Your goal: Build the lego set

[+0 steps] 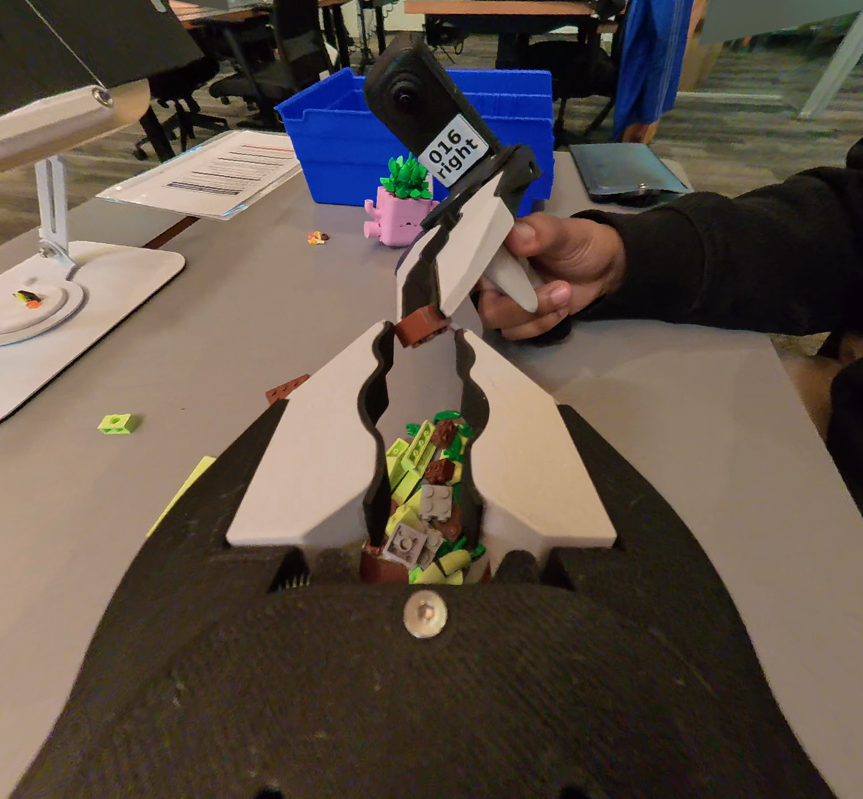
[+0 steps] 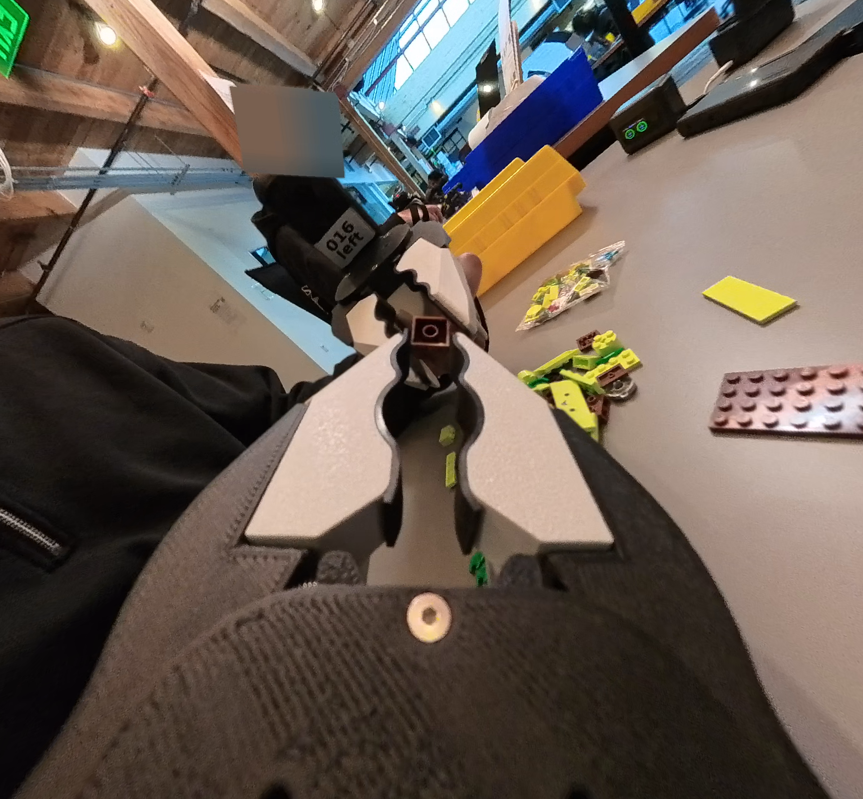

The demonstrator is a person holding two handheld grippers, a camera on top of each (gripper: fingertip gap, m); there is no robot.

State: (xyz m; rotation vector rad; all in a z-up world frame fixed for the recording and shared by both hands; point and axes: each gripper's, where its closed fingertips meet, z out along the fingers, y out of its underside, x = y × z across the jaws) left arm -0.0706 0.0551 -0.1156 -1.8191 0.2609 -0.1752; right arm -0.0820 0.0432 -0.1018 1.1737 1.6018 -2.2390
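Open grey table (image 1: 261, 309) leftward; blocked ahead by pink planter (image 1: 397, 220) and blue bin (image 1: 345, 141), below by brick pile (image 1: 429, 496)

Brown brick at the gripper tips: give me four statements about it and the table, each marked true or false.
1. The right gripper is shut on the brown brick. True.
2. The left gripper is open. True.
3. The brown studded plate carries stacked bricks. False: its studs are bare.
4. The bin behind the pink planter model is red. False: it is blue.
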